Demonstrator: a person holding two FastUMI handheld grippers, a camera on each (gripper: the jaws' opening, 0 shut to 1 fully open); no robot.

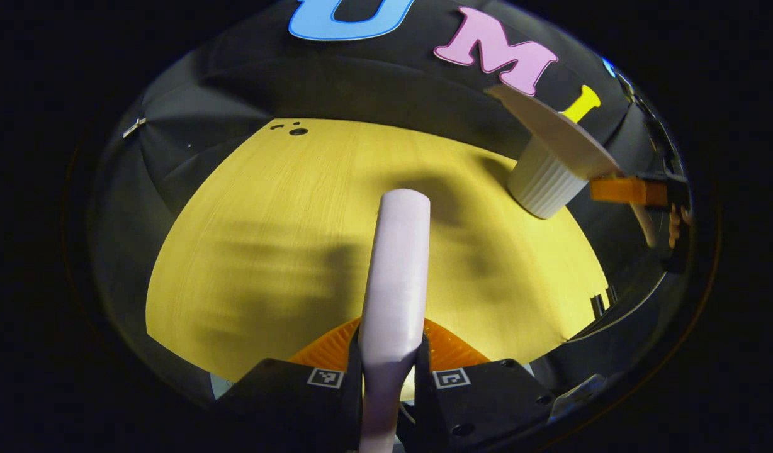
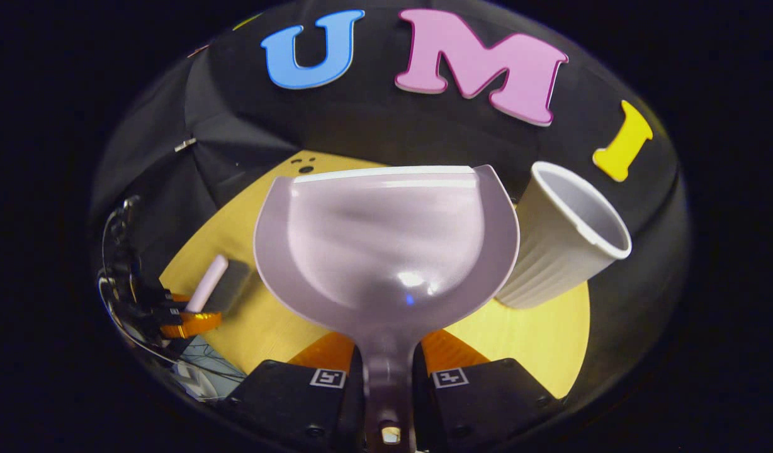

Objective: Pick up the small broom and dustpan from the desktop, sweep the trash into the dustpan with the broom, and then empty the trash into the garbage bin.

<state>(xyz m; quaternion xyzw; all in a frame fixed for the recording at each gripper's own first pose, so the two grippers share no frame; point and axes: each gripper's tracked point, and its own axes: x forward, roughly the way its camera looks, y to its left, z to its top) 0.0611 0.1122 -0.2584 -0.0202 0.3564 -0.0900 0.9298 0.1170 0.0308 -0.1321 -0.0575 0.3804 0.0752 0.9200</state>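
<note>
Clamped in right claw [image 2: 386,377] by its slim handle, light rigid dustpan [image 2: 386,242]; pinched in left claw [image 1: 389,377], smooth, likely slippery broom handle [image 1: 396,277].

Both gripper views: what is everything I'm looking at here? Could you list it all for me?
Dustpan: one, pale lilac, held up over the table by its handle, its pan looking empty.
Broom: one, pale lilac handle, standing out ahead over the table; its bristles are out of sight.
Bin: one, white ribbed cup shape, on the table's far right part, by the wall.
Table: one, yellow wood grain, with small dark holes near its far edge.
Booth wall: black cloth behind the table.
Left gripper: black with orange fingers, shut on the broom.
Right gripper: black with orange fingers, shut on the dustpan.
</note>
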